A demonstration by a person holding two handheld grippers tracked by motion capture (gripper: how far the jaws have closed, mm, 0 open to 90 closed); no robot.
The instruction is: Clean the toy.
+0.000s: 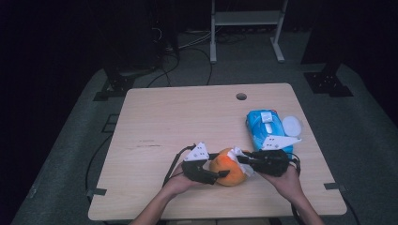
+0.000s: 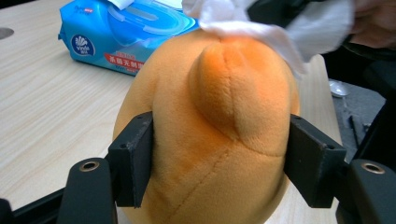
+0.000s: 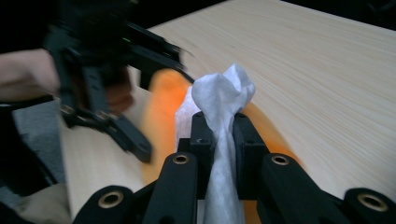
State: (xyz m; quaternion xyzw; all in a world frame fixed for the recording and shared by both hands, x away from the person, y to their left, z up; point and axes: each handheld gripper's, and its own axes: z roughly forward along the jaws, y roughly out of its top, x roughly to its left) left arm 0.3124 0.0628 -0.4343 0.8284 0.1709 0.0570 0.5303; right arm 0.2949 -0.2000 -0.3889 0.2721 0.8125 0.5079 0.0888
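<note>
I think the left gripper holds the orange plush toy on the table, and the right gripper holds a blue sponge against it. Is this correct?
Not quite. The right gripper holds a white tissue wipe, not a blue sponge; the right gripper view shows its jaws shut on it. The rest stands: the left gripper holds the orange plush toy on the light wooden table.

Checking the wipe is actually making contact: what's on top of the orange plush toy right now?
A white wipe lies bunched on the top of the orange plush toy, pinched by the right gripper. The plush surface beneath the wipe is covered, so its state there can't be seen.
</note>
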